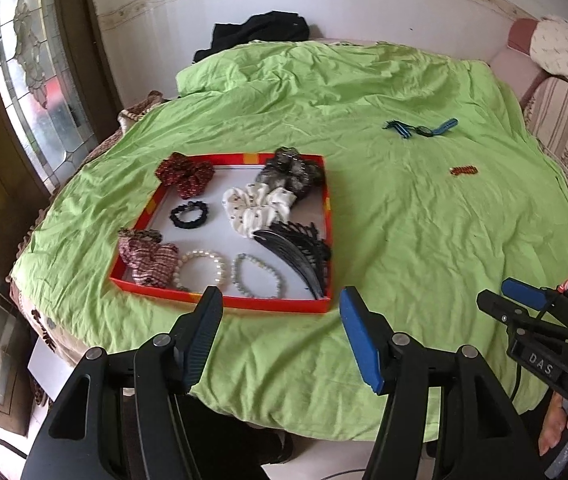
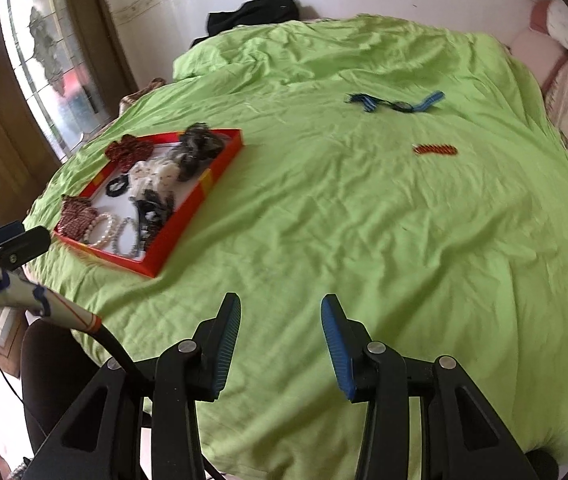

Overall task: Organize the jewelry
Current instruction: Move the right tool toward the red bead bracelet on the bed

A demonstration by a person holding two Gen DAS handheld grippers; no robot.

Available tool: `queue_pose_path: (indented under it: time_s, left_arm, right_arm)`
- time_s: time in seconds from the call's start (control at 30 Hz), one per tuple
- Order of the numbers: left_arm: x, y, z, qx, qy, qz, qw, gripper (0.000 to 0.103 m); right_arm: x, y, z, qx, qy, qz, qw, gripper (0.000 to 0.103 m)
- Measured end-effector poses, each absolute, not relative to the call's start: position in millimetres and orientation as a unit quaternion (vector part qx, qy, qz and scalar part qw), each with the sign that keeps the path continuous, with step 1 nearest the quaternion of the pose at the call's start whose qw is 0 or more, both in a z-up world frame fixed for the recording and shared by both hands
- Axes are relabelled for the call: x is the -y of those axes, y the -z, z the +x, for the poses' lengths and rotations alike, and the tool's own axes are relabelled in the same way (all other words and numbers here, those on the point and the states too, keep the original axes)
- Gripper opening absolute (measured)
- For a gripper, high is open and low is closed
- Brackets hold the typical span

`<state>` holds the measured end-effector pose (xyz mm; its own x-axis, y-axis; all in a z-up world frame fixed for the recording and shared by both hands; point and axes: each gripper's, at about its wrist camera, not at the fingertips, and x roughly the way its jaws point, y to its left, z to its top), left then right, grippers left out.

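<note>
Jewelry fills a red tray (image 1: pixel 326 216) on a bed's rumpled green sheet (image 1: pixel 404 240), beside a white wall (image 1: pixel 344 12); left tool (image 1: pixel 280 300) and right tool (image 2: pixel 281 304) gape, empty.

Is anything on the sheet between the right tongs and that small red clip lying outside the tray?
Nothing visible. The right tongs stand open and empty above bare green sheet, and only wrinkled cloth lies between them and the red clip. The blue clips sit farther back, and the tray is off to the left.
</note>
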<state>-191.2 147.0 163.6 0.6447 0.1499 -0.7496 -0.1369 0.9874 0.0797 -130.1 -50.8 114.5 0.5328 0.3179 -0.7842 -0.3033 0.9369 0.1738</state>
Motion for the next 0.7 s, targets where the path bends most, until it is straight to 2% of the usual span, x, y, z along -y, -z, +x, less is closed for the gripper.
queue_pose_path:
  time_s: [0.7]
  left_arm:
    - [-76.5, -120.0, -152.9, -0.46, 0.019, 0.02, 0.887, 0.06]
  right_arm:
    - [180.8, -75.6, -85.1, -0.486, -0.07, 0.145, 0.859, 0.046]
